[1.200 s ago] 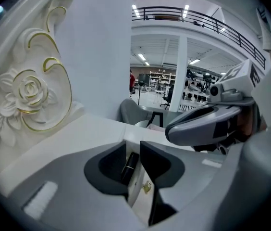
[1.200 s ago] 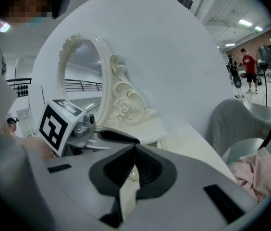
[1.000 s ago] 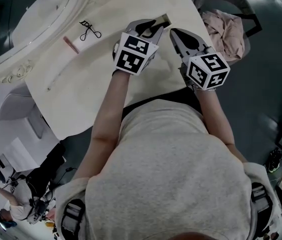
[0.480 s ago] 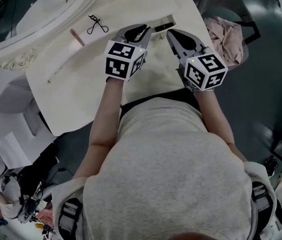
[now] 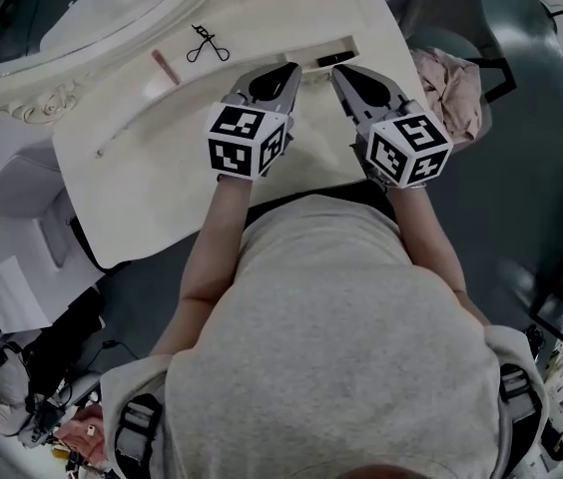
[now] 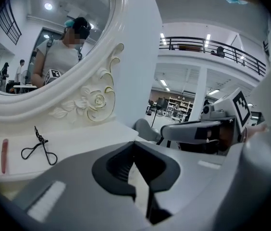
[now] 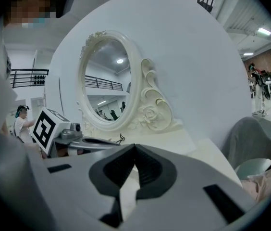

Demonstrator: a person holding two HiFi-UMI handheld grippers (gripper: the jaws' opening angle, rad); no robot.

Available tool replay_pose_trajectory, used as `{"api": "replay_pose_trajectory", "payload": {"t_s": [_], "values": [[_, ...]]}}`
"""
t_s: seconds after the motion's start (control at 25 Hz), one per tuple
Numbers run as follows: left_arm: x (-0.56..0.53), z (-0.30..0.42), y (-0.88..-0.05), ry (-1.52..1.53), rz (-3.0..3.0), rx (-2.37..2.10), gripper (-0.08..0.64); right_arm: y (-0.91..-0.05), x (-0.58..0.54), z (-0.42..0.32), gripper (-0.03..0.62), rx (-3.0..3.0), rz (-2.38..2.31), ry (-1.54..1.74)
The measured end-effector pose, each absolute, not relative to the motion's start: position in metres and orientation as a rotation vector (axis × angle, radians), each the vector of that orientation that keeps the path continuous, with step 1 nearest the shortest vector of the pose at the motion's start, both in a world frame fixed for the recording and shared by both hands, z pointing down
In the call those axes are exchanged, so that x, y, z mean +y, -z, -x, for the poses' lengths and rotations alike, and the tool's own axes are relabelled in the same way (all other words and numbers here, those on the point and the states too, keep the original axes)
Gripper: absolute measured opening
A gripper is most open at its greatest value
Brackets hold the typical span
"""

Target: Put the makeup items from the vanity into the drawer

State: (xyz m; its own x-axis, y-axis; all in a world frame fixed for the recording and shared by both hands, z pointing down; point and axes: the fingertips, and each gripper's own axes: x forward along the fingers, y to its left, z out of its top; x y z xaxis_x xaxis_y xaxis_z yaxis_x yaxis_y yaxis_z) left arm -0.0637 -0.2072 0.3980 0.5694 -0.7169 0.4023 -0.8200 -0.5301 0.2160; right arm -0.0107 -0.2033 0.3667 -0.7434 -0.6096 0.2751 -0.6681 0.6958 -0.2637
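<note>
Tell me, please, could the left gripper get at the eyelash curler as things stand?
Probably yes: only bare vanity top lies between the left gripper and the curler, though its jaws, just closed on nothing, must reopen.

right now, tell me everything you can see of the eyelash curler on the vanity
The eyelash curler is a thin, dark, metal-looking tool shaped like scissors: two finger loops at one end, a small curved clamp at the other. It lies flat on the cream vanity top, loops toward the person, clamp toward the carved mirror frame. A pink stick lies to its left, apart from it. Only the tabletop touches it.
</note>
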Motion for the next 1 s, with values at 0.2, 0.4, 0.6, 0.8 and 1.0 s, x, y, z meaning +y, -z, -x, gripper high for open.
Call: {"api": "replay_pose_trajectory", "payload": {"t_s": [0.2, 0.4, 0.6, 0.8, 1.0], "values": [[-0.193, 0.07, -0.401, -0.336, -2.388, -1.216, 0.009, -0.366, -0.195, 0.019, 0.009, -2.74, -1.001, -0.507], [-0.186, 0.08, -0.398, -0.282, -2.391, -1.27, 0.009, -0.366, -0.192, 0.028, 0.008, -2.745, -0.941, -0.481], [-0.183, 0.09, -0.398, -0.264, -2.387, -1.301, 0.009, -0.365, -0.191, 0.036, 0.008, -2.752, -0.921, -0.468], [-0.182, 0.096, -0.397, -0.203, -2.347, -1.325, 0.009, -0.367, -0.189, 0.04, 0.008, -2.75, -0.899, -0.46], [-0.181, 0.095, -0.399, -0.213, -2.349, -1.318, 0.009, -0.371, -0.189, 0.04, 0.008, -2.747, -0.907, -0.492]]}}
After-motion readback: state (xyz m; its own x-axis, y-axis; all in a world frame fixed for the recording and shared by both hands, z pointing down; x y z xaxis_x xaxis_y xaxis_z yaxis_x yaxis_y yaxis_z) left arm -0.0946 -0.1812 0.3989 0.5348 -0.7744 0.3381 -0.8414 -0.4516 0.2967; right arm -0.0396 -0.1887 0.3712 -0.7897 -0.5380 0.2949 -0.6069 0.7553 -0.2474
